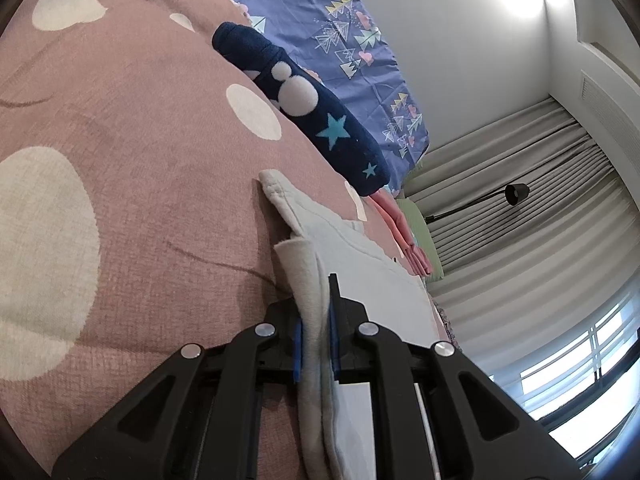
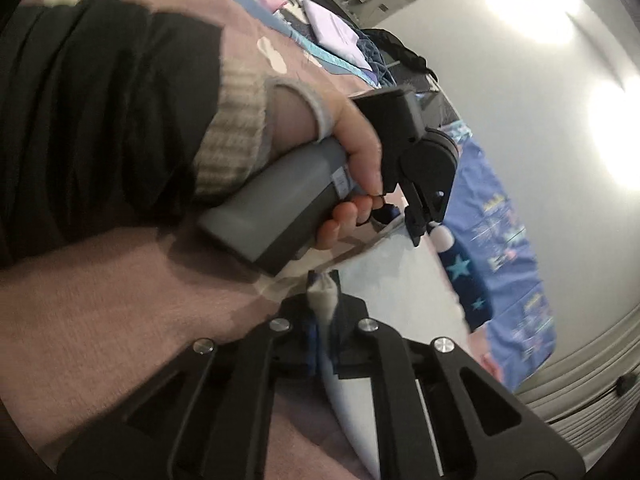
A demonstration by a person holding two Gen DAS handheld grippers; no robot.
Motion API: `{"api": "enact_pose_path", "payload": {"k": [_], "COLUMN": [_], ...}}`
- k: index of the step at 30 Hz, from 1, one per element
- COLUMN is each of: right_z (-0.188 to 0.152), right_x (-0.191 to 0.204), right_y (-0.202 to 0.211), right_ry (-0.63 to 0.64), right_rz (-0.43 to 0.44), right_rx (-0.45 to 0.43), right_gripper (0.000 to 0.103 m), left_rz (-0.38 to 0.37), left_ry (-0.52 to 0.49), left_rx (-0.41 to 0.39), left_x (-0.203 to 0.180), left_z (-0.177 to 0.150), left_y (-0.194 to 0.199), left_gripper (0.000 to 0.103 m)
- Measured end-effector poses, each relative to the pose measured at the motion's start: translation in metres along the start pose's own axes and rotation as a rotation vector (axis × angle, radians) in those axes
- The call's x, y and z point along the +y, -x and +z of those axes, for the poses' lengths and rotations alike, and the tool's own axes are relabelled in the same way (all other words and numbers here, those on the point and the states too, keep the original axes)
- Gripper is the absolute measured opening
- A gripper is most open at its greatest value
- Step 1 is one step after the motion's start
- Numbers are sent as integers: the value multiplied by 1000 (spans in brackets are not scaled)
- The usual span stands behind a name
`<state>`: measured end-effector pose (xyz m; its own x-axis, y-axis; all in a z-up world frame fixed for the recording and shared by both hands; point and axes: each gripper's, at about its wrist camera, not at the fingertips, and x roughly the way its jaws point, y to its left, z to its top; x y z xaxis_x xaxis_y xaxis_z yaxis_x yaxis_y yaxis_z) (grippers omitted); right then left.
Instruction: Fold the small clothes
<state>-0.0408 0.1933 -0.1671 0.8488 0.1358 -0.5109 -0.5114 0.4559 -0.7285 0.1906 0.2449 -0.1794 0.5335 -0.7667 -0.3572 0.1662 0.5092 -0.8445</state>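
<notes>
The left gripper (image 1: 316, 344) is clenched on a bunched edge of a pale grey-white garment (image 1: 360, 264), soft knit with a stitched, rounded corner, the cloth squeezed into a thick fold between the blue pads (image 1: 297, 354). The rest of the garment lies flat ahead of the fingers on a mauve bedspread (image 1: 140, 128), a coarse woven fabric printed with large cream blobs. Just beyond the garment lies a navy fleece piece (image 1: 316, 112), long and rolled, marked with a white mouse-head shape and turquoise stars; beside it a blue sheet (image 1: 328, 28) with small triangle trees runs along the wall edge of the bed. Folded pink cloth (image 1: 404, 236) sits next to a green piece at the far edge, near pleated beige curtains (image 1: 540, 184) and a black lamp (image 1: 516, 194). To the left of the garment the bedspread is open fabric. In the right wrist view, blurred, the right gripper (image 2: 326, 312) is closed on another bunched edge of the same pale garment (image 2: 392, 272). Ahead of it a hand (image 2: 352, 152) in a ribbed beige cuff and dark sleeve grips the grey handle (image 2: 280, 208) of the other gripper. A stack of folded pastel clothes (image 2: 336, 36) rests on the far side of the bed.
</notes>
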Motion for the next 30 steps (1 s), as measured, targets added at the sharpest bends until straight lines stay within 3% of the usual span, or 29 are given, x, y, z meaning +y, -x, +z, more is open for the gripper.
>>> {"api": "enact_pose_path", "payload": {"k": [6, 12, 21, 30], "right_z": [2, -31, -111, -219], "right_x": [-62, -141, -210, -250], "right_y": [20, 56, 81, 89], "right_ry": [-328, -652, -907, -1146], "right_rz": [145, 224, 184, 162], "right_rx": [-52, -132, -134, -102], "right_gripper": [4, 5, 5, 5], "left_rz": [28, 73, 153, 240], "left_ry": [-30, -170, -278, -416], "left_rx": [-36, -34, 8, 134], "left_x": [-25, -102, -185, -258], "left_z": [7, 20, 9, -29], "left_y": [2, -4, -62, -164], "left_gripper": [7, 7, 7, 7]}}
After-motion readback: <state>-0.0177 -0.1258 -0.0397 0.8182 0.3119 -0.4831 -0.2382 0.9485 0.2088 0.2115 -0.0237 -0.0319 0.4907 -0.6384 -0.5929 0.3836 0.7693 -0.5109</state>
